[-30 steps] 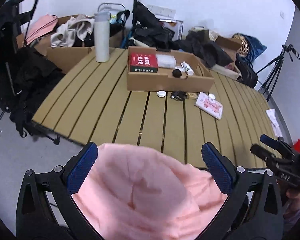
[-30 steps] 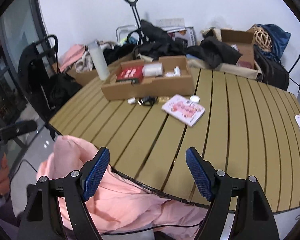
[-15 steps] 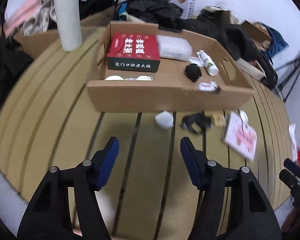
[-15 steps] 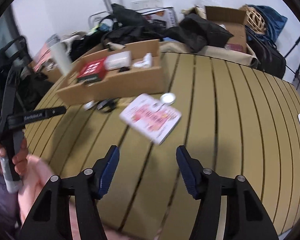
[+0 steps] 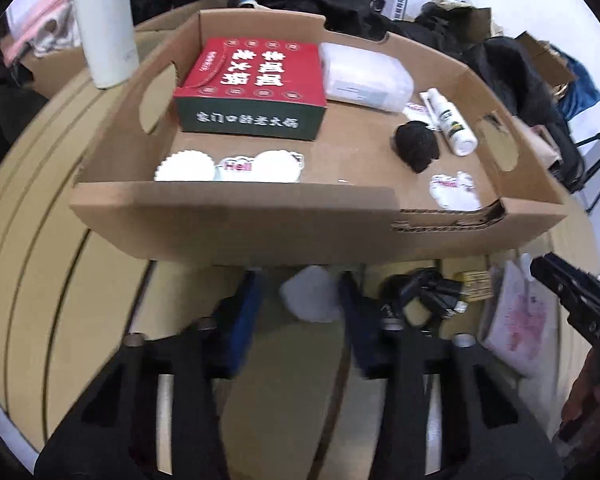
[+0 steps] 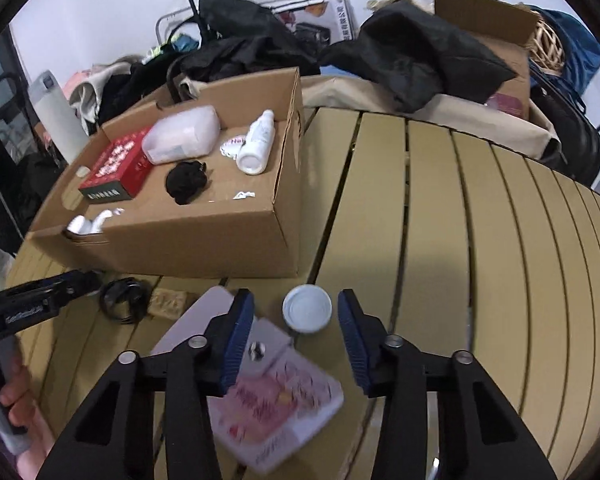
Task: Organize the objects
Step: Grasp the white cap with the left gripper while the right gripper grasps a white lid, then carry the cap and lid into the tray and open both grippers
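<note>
Cardboard box (image 5: pixel 260 224), open-topped, on a slatted table (image 6: pixel 480 240) toward its far edge; serves as the collecting bin. Contents: red carton (image 5: pixel 252 84), clear tub (image 5: pixel 364 76), white bottle (image 5: pixel 452 124), black ball (image 5: pixel 416 146), stickers. Loose items lie on the slats just outside the box's near wall, presumably awaiting sorting: small white cap (image 5: pixel 312 294), black strap (image 5: pixel 424 296), yellow tag (image 5: pixel 474 284), pink booklet (image 6: pixel 276 392), round white lid (image 6: pixel 307 308). Left gripper (image 5: pixel 300 304) straddles the cap, jaws closing, pads near it but contact lost in blur. Right gripper (image 6: pixel 296 320) straddles the lid beside the booklet, jaws closing, pads clearly not yet on it. Both tilt steeply down, apparently to pinch each piece from above and lift it over the wall.
</note>
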A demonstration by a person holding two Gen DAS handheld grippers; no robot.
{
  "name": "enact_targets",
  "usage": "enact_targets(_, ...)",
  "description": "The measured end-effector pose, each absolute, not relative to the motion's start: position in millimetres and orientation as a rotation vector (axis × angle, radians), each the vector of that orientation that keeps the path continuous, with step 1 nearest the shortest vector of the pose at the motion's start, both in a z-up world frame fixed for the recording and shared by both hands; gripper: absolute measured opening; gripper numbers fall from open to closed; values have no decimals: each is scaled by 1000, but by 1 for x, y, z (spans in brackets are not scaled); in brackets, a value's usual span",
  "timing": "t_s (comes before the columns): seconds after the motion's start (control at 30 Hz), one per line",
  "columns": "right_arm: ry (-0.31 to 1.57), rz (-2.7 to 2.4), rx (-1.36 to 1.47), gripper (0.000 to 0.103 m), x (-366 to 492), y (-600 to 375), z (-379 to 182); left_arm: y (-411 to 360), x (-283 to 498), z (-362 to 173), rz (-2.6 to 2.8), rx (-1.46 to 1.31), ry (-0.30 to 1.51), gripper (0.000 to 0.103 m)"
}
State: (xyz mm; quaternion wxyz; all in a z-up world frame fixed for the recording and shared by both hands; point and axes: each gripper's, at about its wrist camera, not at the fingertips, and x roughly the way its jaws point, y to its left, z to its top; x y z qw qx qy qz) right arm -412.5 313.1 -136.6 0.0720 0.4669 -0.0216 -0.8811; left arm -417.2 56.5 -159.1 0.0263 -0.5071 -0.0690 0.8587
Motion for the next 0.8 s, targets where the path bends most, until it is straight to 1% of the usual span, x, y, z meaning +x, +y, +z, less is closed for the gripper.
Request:
enact_targets(0.07,-27,-2651,1427,39,-418,310,-146,53,-416,-159,2657,-1570,-226,25)
enact_targets(0.1,-21,-2645,1436,33,-419,310,-149,51,-416,-159,2652,-1568,-237,25)
enact_targets(0.13,-31,-2641,1434,32,-419,311,-152,50,-415,-159,2652,-1561,-237,25)
enact_targets(0.23,-77,-2645,1419,32,-416,316,-153,49,-413,-159,2651,-1546,-232,25)
enact_targets(0.33,-91,-2646,1422,32,-412,318,-152,45,-411,-157,2623,-1553,-278,25)
enact_targets(0.43,-91,-2652,1426,32,-406,320,-145,41,-396,-140,2633,-1509,-306,25)
enact_targets(0.57,-55,-2670,1373,32,-382,322,-111,29,-358,-103,2646,-1428,-402,25)
enact_targets(0.7,33,-2682,1307,32,-339,314,-77,32,-310,-72,2659,-1342,-351,25)
enact_targets(0.8,26,-2709,1278,32,-305,313,-62,35,-280,-57,2657,-1301,-326,25)
